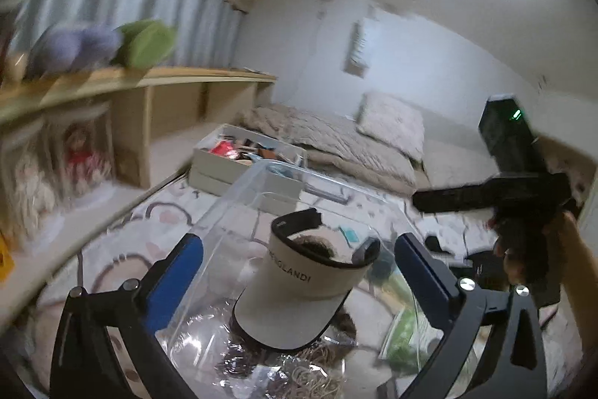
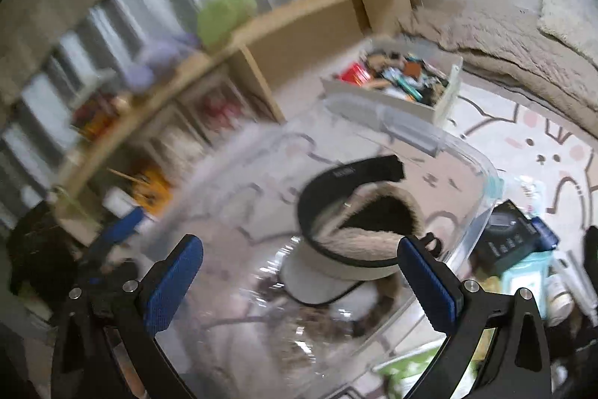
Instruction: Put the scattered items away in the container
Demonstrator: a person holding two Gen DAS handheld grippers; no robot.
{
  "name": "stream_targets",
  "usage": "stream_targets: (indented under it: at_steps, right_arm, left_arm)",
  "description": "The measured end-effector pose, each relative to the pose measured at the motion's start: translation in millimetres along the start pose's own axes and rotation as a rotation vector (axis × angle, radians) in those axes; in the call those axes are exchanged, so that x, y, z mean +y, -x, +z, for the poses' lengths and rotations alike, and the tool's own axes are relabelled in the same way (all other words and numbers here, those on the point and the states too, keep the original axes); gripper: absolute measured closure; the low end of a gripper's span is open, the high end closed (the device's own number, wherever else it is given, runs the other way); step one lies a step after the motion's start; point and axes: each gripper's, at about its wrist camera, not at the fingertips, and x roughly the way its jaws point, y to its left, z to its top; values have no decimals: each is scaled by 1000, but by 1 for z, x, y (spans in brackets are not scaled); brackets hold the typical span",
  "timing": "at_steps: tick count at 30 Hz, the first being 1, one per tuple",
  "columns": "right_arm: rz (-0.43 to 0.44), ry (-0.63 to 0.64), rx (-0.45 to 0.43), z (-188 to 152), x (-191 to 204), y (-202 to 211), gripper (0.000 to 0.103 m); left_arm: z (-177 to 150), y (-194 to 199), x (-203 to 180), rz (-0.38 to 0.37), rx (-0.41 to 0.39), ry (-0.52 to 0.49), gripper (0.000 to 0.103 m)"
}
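Note:
A beige visor cap point(image 1: 299, 294) with black trim lies inside the clear plastic container point(image 1: 231, 197), on top of a furry brown item point(image 2: 373, 223) and loose rubber bands point(image 1: 310, 373). My left gripper point(image 1: 299, 268) is open above the container. The visor sits between its blue pads point(image 1: 187, 264) without touching them. In the right wrist view my right gripper point(image 2: 301, 279) also hangs open over the container point(image 2: 482, 171), with the visor point(image 2: 336, 268) below and nothing gripped. A hand holds the right gripper point(image 1: 426, 201) at the right of the left wrist view.
A white box point(image 2: 444, 92) full of clutter stands behind the container. A black box point(image 2: 504, 238), a light blue packet point(image 2: 523, 275) and a small bottle point(image 2: 560, 294) lie on the patterned rug point(image 2: 523, 145) to the right. A low wooden shelf point(image 1: 179, 100) runs along the left, with bedding point(image 1: 347, 141) beyond.

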Motion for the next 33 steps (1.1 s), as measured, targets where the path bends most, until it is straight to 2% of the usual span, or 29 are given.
stream_targets:
  at_steps: [5,8,11,13,15,17,20,21,22,23,25,28,29,31,33]
  right_arm:
    - [81,-8,-69,-19,-1,24,0]
    - [108,-15,-90,-32,-6,37,0]
    - [128,-25,-121,-48,-14,56,0]
    - [136,-28,-138,-57,-19,66,0]
    - [138,-34,-153,-67,-26,76,0]
    - [131,-37,-162,-74,-31,81,0]
    - [134,-32,-157,-83,-37,85,0]
    - [133,-25,-155,-85,-39,85,0]
    - [128,-15,-154,-88,-40,86,0]
    - [119,-5,-153,-90,-41,87,0]
    - [102,10,-154,-94,-42,89,0]
    - [103,16,-160,-100,-45,90,0]
    - [110,11,-163,-102,-46,90,0]
    - [119,0,-167,-106,-48,90,0]
    - [125,-11,-169,-109,-53,91,0]
  left_arm:
    - [18,-31,-31,-36,215,-149,0]
    - [27,-60,-49,-17,349,-225,0]
    - [31,-95,-68,104,442,-370,0]
    - [30,-117,-78,195,473,-469,0]
    - [26,-139,-85,252,508,-531,0]
    - [17,-158,-94,247,554,-580,0]
    - [-2,-177,-109,160,632,-662,2]
    - [-10,-182,-111,110,677,-680,27]
    - [-17,-188,-111,91,721,-692,64]
    - [-21,-193,-111,108,748,-710,73]
    - [-23,-197,-113,138,750,-771,73]
    - [-20,-202,-113,124,756,-819,73]
    - [-21,-202,-115,118,749,-865,69]
    - [-27,-199,-117,119,730,-967,43]
    - [-37,-200,-119,121,720,-1080,30]
